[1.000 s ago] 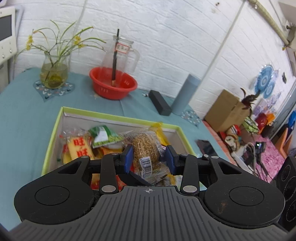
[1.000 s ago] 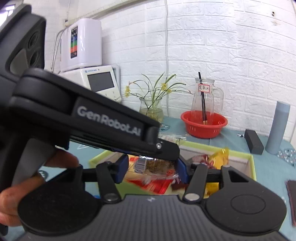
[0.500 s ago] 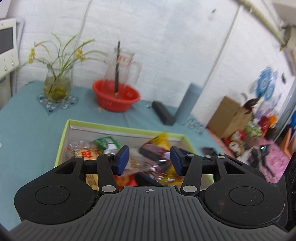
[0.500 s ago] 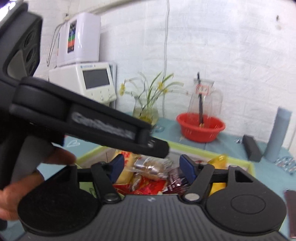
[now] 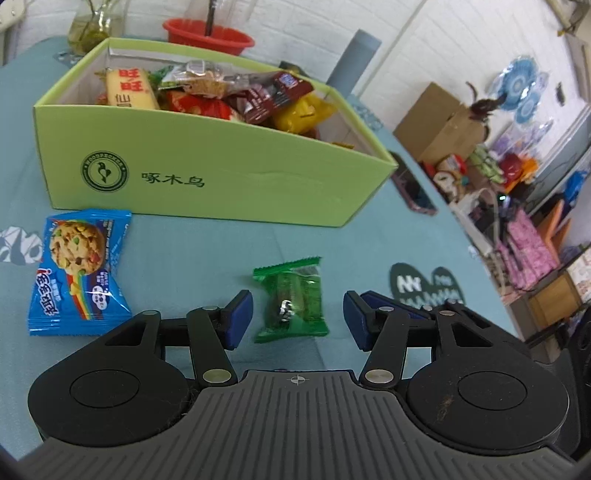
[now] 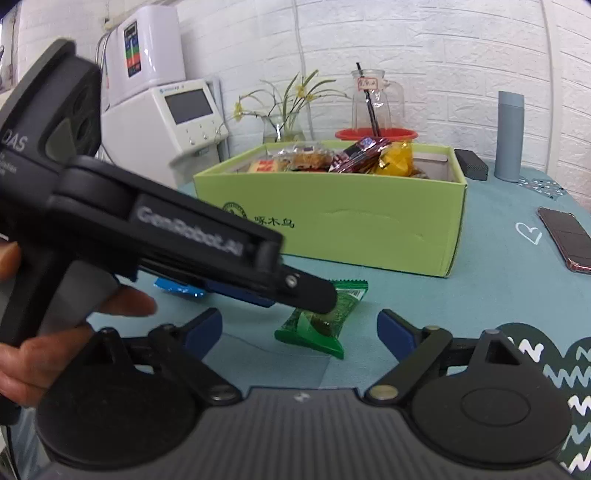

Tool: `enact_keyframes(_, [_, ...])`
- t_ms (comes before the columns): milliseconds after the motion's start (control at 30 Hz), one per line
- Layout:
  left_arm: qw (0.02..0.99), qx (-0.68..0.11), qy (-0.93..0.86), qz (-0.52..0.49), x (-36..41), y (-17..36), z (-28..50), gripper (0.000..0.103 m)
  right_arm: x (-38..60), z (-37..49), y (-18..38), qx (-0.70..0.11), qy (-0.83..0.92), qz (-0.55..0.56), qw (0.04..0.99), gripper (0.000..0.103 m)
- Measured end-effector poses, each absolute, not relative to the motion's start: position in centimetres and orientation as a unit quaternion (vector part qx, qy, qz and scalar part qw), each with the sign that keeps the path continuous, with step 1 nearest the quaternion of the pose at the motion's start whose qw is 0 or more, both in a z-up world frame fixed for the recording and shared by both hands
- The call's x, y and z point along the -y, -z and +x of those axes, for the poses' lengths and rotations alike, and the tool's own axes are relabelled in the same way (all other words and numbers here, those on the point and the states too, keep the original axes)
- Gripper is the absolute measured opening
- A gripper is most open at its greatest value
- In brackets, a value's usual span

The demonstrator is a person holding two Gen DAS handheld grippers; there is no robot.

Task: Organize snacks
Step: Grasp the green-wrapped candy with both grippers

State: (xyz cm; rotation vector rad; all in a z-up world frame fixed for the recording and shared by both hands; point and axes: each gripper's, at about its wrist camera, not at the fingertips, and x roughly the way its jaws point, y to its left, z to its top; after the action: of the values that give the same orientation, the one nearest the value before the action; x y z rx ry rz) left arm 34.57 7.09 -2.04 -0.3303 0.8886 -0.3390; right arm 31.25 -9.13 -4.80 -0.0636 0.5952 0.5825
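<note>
A green snack packet (image 5: pixel 293 301) lies on the teal tablecloth between the open fingers of my left gripper (image 5: pixel 297 318); nothing is held. It also shows in the right wrist view (image 6: pixel 325 321), partly under the left gripper's finger. My right gripper (image 6: pixel 299 330) is open and empty, just behind it. A blue cookie packet (image 5: pixel 79 271) lies to the left. The light green box (image 5: pixel 221 173) behind holds several snacks, and its front wall shows in the right wrist view (image 6: pixel 351 225).
A red basket (image 5: pixel 208 31), a flower vase (image 6: pixel 284 122), a glass jug (image 6: pixel 371 101) and a grey bottle (image 6: pixel 509 136) stand behind the box. A phone (image 6: pixel 565 238) lies at the right. A white appliance (image 6: pixel 166 118) stands at the left.
My left gripper let go of the clear-wrapped snack into the box, then both grippers dropped low in front of the box around the green packet.
</note>
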Motion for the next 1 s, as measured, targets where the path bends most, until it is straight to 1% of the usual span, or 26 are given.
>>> enact_keyframes(33, [0.875, -0.428, 0.164, -0.156, -6.9, 2.3, 34.9, 0.036, 9.0, 31.8, 5.1, -0.298, -0.286, -0.03, 0.91, 0.084])
enact_keyframes(100, [0.87, -0.437, 0.164, -0.156, -6.7, 2.7, 35.7, 0.035, 8.9, 32.8, 5.6, -0.314, -0.29, -0.023, 0.904, 0.077])
enact_keyframes(167, [0.865, -0.446, 0.168, -0.157, -6.6, 3.3, 36.5, 0.022, 8.7, 34.1, 6.0, -0.33, -0.296, -0.015, 0.896, 0.072])
enact_keyframes(200, [0.86, -0.453, 0.17, -0.162, -6.6, 3.6, 36.9, 0.01, 8.5, 34.2, 6.2, -0.329, -0.303, -0.012, 0.895, 0.073])
enact_keyframes(333, [0.857, -0.457, 0.172, -0.164, -6.7, 3.6, 36.5, 0.007, 8.3, 33.8, 6.1, -0.333, -0.315, -0.014, 0.889, 0.073])
enact_keyframes(500, [0.859, -0.449, 0.172, -0.174, -6.5, 2.7, 31.6, 0.008, 9.2, 29.2, 5.3, -0.321, -0.328, -0.005, 0.888, 0.073])
enact_keyframes(667, [0.871, -0.431, 0.161, -0.173, -6.1, 2.6, 25.5, 0.01, 9.3, 23.2, 5.6, -0.307, -0.339, -0.012, 0.889, 0.078])
enact_keyframes(700, [0.873, -0.429, 0.158, -0.167, -5.9, 2.8, 24.8, 0.013, 9.2, 22.6, 5.7, -0.306, -0.339, -0.016, 0.889, 0.078])
enact_keyframes(733, [0.876, -0.429, 0.151, -0.16, -5.8, 2.8, 24.4, 0.02, 9.3, 22.1, 5.8, -0.307, -0.338, -0.017, 0.89, 0.078])
enact_keyframes(767, [0.881, -0.426, 0.139, -0.154, -5.9, 2.7, 23.9, 0.022, 9.4, 21.6, 5.8, -0.305, -0.334, -0.017, 0.891, 0.078])
enact_keyframes(800, [0.886, -0.419, 0.131, -0.151, -6.2, 2.4, 23.5, 0.027, 9.6, 21.2, 5.6, -0.301, -0.331, -0.017, 0.894, 0.08])
enact_keyframes(833, [0.891, -0.409, 0.129, -0.15, -6.5, 2.1, 23.2, 0.036, 10.0, 20.9, 5.4, -0.293, -0.326, -0.016, 0.899, 0.082])
enact_keyframes(867, [0.894, -0.401, 0.127, -0.155, -6.8, 1.7, 22.9, 0.04, 10.2, 20.5, 5.2, -0.288, -0.319, -0.016, 0.903, 0.086])
enact_keyframes(900, [0.895, -0.397, 0.125, -0.159, -7.0, 1.4, 22.7, 0.041, 10.5, 20.2, 5.1, -0.285, -0.313, -0.018, 0.906, 0.088])
enact_keyframes(1000, [0.894, -0.397, 0.13, -0.162, -7.0, 1.3, 23.4, 0.041, 10.6, 20.2, 5.2, -0.287, -0.308, -0.017, 0.907, 0.088])
